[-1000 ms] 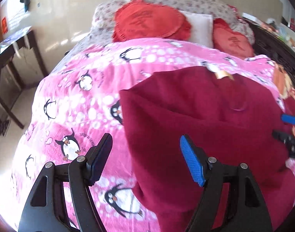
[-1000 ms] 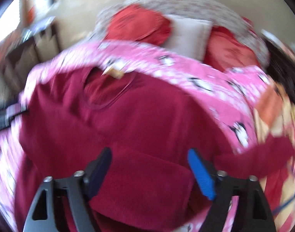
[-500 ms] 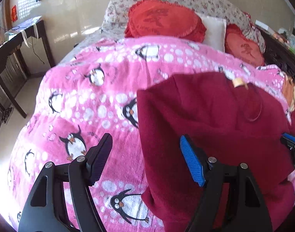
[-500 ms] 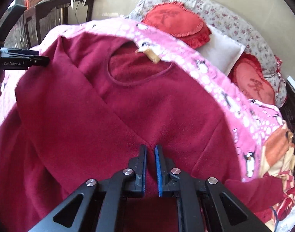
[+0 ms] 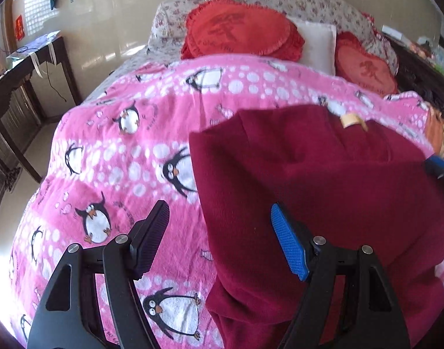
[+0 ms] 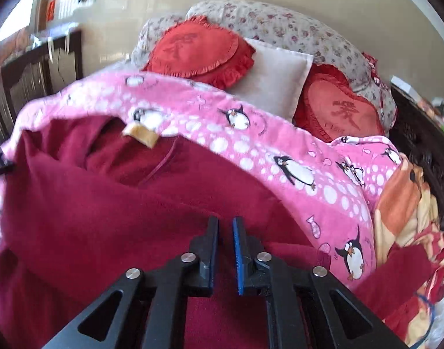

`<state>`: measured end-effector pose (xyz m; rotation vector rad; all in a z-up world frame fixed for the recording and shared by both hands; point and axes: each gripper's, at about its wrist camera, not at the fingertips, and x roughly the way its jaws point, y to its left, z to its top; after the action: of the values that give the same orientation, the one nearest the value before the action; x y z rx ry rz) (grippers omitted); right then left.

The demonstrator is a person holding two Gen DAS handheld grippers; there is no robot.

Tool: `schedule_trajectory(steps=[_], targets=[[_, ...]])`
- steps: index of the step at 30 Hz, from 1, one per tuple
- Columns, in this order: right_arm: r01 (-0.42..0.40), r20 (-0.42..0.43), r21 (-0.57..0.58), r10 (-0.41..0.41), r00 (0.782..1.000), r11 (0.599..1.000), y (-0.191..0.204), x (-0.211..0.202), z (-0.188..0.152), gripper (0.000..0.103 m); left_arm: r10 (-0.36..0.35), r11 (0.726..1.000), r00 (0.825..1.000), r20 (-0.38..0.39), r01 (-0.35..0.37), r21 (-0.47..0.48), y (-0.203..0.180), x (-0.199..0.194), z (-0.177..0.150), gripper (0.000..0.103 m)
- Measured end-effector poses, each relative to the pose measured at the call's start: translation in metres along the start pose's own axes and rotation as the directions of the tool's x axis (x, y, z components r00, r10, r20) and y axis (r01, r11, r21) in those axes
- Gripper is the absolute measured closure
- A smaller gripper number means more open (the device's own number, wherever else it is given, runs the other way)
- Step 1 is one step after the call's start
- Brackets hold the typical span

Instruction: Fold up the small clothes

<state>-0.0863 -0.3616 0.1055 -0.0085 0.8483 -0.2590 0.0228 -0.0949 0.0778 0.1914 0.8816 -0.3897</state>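
Note:
A dark red fleece top [image 5: 323, 180] lies on a pink penguin blanket [image 5: 128, 151], its left side folded over the body, a tan neck label [image 5: 351, 120] at the far end. My left gripper [image 5: 219, 238] is open and empty, hovering over the top's left edge. In the right wrist view the top [image 6: 105, 203] fills the foreground with its label [image 6: 140, 135] at the collar. My right gripper [image 6: 224, 247] is nearly shut over the fabric; whether cloth sits between the pads is not visible. A red sleeve [image 6: 396, 279] trails to the right.
Red round cushions [image 5: 239, 32] and a white pillow [image 5: 317, 46] sit at the bed's head. A dark wooden desk [image 5: 21, 87] stands at the left by the wall. An orange patterned cloth [image 6: 405, 203] lies at the bed's right side.
The right gripper went from open to nearly shut over the top and now points more toward the pillows. The left view shifted so the top sits further right; the left gripper stays open.

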Motion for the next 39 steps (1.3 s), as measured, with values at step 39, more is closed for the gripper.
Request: schedule_trajectory(steps=[39], targets=[[-0.058,-0.117,0.222,0.085,0.989,0.973,-0.019,-0.020,-0.062,0.057,0.016,1.000,0.997,-0.076,-0.016,0.002,-0.031,-0.008,-0.035,0.030]])
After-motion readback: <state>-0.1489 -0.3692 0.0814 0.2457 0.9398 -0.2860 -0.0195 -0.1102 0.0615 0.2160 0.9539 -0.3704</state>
